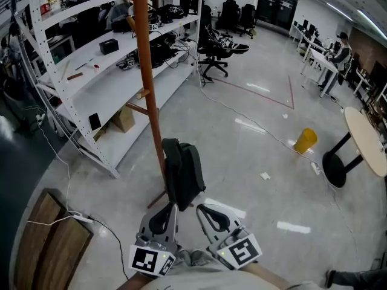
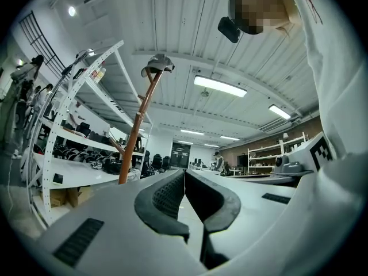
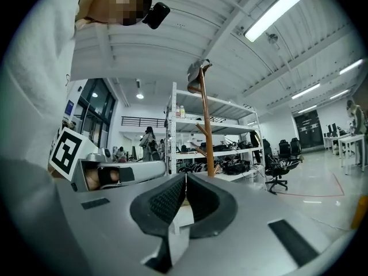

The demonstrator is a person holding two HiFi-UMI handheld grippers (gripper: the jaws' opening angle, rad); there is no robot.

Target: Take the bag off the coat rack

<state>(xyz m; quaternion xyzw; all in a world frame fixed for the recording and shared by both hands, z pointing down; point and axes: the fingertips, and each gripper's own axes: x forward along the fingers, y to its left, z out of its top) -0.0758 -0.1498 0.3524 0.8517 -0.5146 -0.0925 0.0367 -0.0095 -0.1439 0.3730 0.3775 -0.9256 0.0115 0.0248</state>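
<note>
**Both grippers closed and empty just short of the bag**

The dark grey fabric backpack (image 1: 182, 173) sits low against the tall reddish-brown wooden coat rack (image 1: 147, 83), on the pole's right side near its foot. The head view does not show whether it hangs from a low peg or rests on the glossy grey floor (image 1: 254, 156).

The 2 grippers sit side by side at the bottom of the head view, both pointing toward the bag. The left gripper (image 1: 170, 210) has its tip just beside the bag's lower edge; whether they touch cannot be told. Its own view shows the 2 black ribbed pads (image 2: 168, 197) pressed together with nothing between them. The right gripper (image 1: 204, 211) lies near the bag's lower right corner, and its jaws too are pressed together on nothing.

Both gripper views show a grey cap (image 2: 158, 64) on top of the rack. A white metal shelving unit (image 1: 106, 71) stands left of the rack, and a yellow bin (image 1: 305, 140) stands well apart to the right.
</note>
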